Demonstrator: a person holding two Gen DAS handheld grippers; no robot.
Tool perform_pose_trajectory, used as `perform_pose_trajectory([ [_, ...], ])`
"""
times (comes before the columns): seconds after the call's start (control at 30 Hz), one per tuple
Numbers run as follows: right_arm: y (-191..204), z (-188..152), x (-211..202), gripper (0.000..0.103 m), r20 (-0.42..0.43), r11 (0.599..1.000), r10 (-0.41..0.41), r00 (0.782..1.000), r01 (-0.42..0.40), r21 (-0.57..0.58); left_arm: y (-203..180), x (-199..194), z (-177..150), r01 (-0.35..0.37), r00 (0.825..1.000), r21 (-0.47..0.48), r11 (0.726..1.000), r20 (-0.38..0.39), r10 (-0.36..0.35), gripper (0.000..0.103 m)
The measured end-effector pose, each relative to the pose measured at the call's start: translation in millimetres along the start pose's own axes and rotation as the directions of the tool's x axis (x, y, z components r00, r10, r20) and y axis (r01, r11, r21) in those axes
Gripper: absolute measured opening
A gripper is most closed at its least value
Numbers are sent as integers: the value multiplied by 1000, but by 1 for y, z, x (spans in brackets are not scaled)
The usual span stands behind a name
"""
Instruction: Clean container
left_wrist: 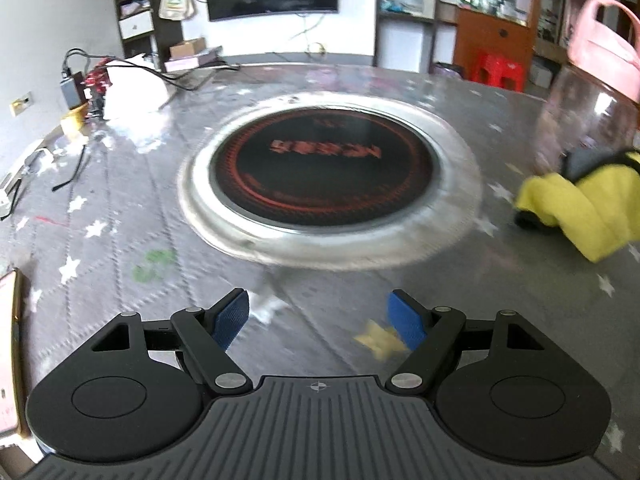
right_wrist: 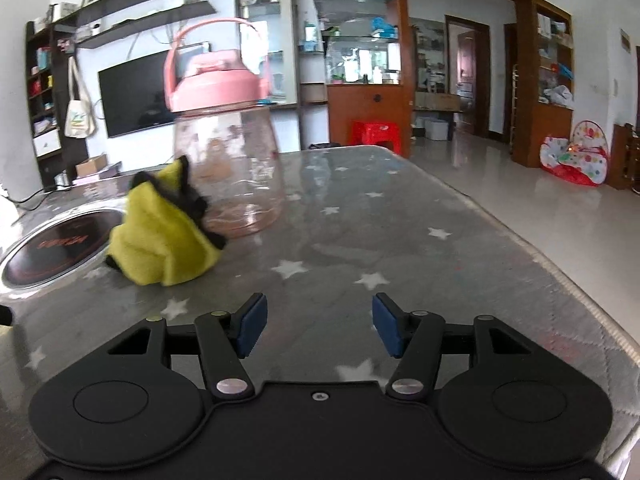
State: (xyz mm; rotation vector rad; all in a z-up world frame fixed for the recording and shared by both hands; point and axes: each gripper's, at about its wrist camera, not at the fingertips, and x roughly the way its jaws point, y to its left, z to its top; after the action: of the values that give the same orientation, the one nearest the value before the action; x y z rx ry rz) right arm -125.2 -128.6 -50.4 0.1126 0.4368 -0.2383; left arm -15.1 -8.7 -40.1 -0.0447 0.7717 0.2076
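The left tool (left_wrist: pixel 318 320) and right tool (right_wrist: pixel 316 330) both gape wide, gripping nothing.

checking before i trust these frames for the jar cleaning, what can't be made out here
- Jar, left wrist view: cut off by the right edge.
- Jar's near lower side, right wrist view: covered by the yellow cloth; dirt cannot be judged through the blur.
- Lettering on the round cooktop, left wrist view: smeared by motion blur, unreadable.
- Left gripper and right gripper: open, holding nothing.

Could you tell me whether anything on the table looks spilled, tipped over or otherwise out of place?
Nothing looks spilled or damaged. The pink-lidded container stands upright, and the yellow cloth lies crumpled against its base rather than folded. Both grippers are open and empty.
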Motion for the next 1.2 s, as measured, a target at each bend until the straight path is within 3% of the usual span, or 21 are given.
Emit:
perform_pose_trajectory([
  [0.33, -14, 15, 44, 63, -15, 998, -65, 998, 65, 20, 49, 25, 37, -60, 995, 14, 998, 81, 59, 78],
  [0.77, -37, 38, 79, 68, -55, 992, -97, 994, 101, 77, 104, 79, 85, -76, 996, 24, 997, 57, 75, 78],
  [1.2, -62, 39, 103, 70, -124, 991, -83, 989, 95, 97, 121, 119, 100, -99, 994, 41, 994, 48, 97, 78],
])
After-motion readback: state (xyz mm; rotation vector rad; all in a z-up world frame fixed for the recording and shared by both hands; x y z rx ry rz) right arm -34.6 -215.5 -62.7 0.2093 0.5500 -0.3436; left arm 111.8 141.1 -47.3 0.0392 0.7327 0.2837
